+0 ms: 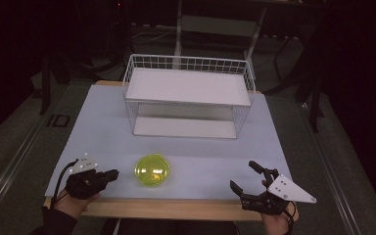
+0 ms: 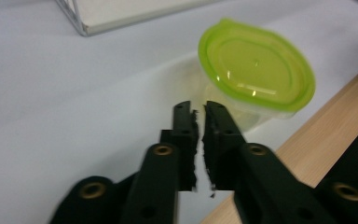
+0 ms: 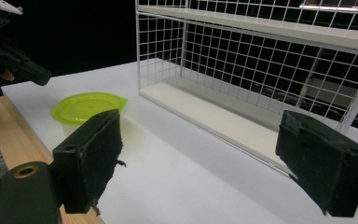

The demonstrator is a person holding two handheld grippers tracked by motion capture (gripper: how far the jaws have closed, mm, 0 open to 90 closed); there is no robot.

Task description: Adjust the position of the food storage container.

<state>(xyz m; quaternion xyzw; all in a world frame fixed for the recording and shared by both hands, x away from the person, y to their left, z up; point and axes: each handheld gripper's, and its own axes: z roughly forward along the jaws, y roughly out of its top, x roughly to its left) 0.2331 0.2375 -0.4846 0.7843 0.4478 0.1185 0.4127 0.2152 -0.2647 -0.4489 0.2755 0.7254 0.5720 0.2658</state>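
A lidded tub [image 1: 152, 170], clear with a lime-green lid, sits upright near my worktop's [image 1: 103, 127] front edge, before the wire rack [image 1: 188, 95].

Lid [image 2: 256, 70]: glossy translucent green plastic. Rack [image 1: 188, 98]: white wire with smooth matt shelves. Table [image 1: 98, 127]: matt white top, wood edge. Gripper pads [image 3: 98, 154]: rough black.

"ID" on the floor [image 1: 58, 121].

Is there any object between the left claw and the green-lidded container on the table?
Nothing visible stands between them. The left claw, jaws shut, points at the green-lidded container across a short bare stretch of the white table. The wire shelf stands farther back.
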